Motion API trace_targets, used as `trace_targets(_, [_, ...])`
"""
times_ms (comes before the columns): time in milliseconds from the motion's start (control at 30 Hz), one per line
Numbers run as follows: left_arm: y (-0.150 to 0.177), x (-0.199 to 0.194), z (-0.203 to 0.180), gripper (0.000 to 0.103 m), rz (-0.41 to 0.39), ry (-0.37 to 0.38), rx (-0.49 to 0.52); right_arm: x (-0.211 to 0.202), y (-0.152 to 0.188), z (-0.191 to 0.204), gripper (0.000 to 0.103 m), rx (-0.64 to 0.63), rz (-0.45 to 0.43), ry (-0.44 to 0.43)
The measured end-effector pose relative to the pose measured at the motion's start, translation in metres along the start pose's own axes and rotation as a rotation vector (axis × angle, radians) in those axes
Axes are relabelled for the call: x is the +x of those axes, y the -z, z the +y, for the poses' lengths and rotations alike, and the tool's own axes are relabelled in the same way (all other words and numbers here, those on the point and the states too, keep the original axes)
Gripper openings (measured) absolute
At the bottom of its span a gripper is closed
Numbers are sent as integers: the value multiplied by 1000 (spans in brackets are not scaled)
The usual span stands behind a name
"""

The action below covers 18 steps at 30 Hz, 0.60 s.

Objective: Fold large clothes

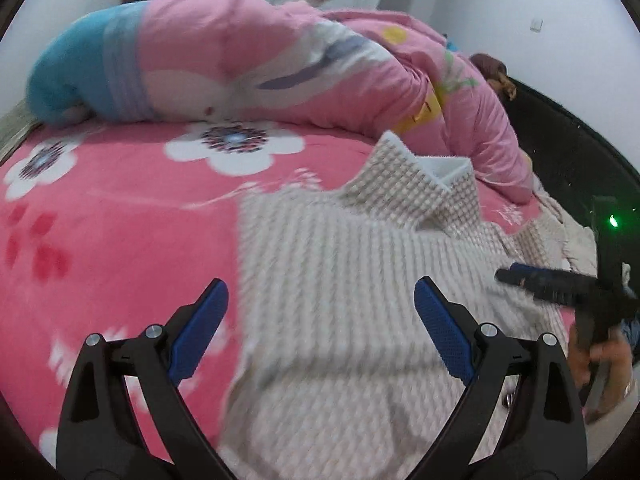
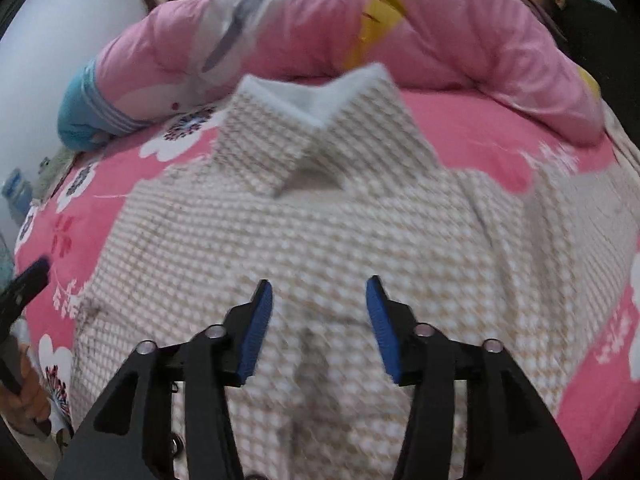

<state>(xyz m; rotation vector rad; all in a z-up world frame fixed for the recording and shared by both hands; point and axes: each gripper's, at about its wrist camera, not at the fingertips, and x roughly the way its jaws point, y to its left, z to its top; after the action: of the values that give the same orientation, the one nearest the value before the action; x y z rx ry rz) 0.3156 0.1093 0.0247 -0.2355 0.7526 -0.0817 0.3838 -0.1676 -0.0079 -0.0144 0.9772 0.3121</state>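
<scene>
A beige and white checked coat with a white-lined collar lies flat on the pink flowered bed sheet. It fills the right wrist view, collar at the far end. My left gripper is open and empty above the coat's left part. My right gripper is open and empty above the coat's middle. The right gripper also shows at the right edge of the left wrist view. The left gripper shows at the left edge of the right wrist view.
A bunched pink quilt with a blue end lies along the far side of the bed, behind the collar. A brown object sits at the far right by a dark area off the bed. White walls stand behind.
</scene>
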Motion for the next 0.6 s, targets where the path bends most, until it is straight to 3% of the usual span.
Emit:
trace_targets(100, [-15, 61, -11, 91, 87, -7, 24, 36, -2, -6, 49, 6, 49, 52])
trace_targets(200, [-6, 127, -3, 91, 252, -129, 41, 55, 5, -23, 54, 53, 46, -17])
trace_targets(233, [-2, 132, -2, 93, 243, -137, 51, 54, 5, -24, 54, 48, 42, -28])
trace_targets(367, [-2, 112, -7, 93, 205, -143, 81, 30, 7, -26, 54, 42, 38, -23])
trace_targets(467, [1, 77, -11, 93, 155, -82, 67, -1, 19, -22, 54, 38, -18, -81])
trace_targets(533, [12, 56, -24, 93, 135, -52, 102, -7, 30, -16, 54, 3, -23, -45])
trace_targets(600, [28, 54, -39, 93, 167, -48, 132, 15, 45, -12, 59, -25, 48, 17])
